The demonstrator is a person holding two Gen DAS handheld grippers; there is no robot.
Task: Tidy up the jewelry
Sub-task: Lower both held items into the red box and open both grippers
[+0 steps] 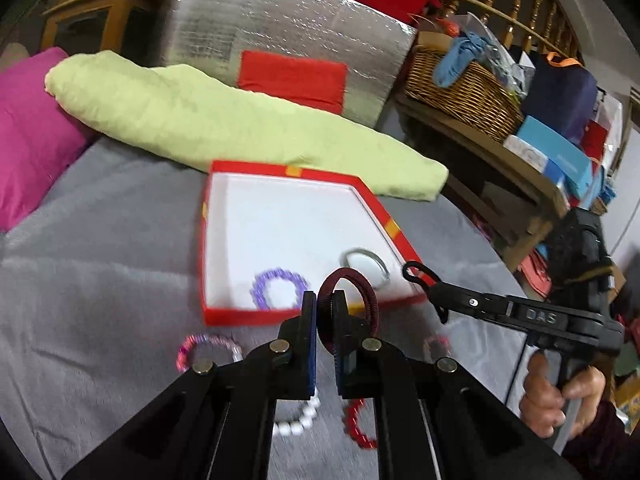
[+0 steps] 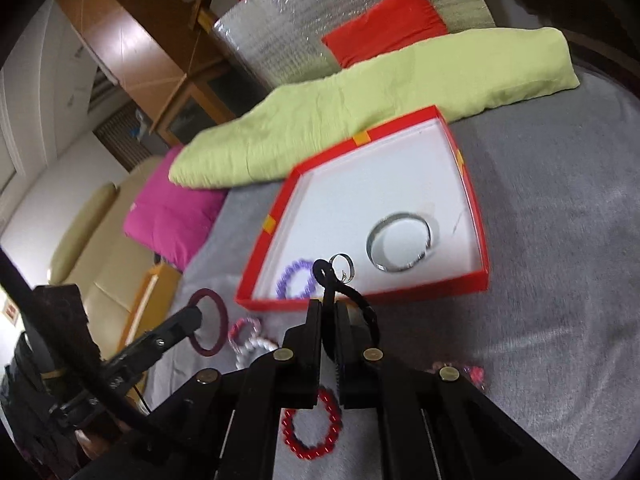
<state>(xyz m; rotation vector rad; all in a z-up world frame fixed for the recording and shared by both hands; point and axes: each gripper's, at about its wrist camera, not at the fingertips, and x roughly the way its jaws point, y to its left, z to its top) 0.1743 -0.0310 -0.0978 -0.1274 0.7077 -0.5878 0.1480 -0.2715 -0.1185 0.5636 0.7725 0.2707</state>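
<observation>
**Two Grippers, Each Holding a Hair Tie**

Left gripper (image 1: 324, 300) has its jaws squeezed tight on a dark red hair tie (image 1: 348, 280). The ring sticks up above the jaws, just in front of the near wall of the red box (image 1: 288, 170). From the right wrist view, this same gripper (image 2: 196, 318) shows at the left side with the dark red ring (image 2: 208, 322) in its tip, up off the grey blanket (image 2: 560, 280).

On the blanket, going left to right in the left wrist view, lie a pink bead bracelet (image 1: 188, 350), a white bead bracelet (image 1: 300, 420) and a red bead bracelet (image 1: 358, 424). They are outside the box, close to its near wall.

Inside the box, which is white inside, a purple bead bracelet (image 1: 278, 286) lies near the front wall. To its right lies a silver bangle (image 1: 366, 264).

Right gripper (image 2: 329, 302) is pinched shut on a black hair tie (image 2: 324, 270). The black loop pokes up over the near edge of the box. In the left wrist view a hand (image 1: 560, 396) holds this gripper (image 1: 430, 290) at the right side.

Behind the box lies a long green pillow (image 1: 224, 120), with a pink pillow (image 1: 32, 136) at its left end.
</observation>
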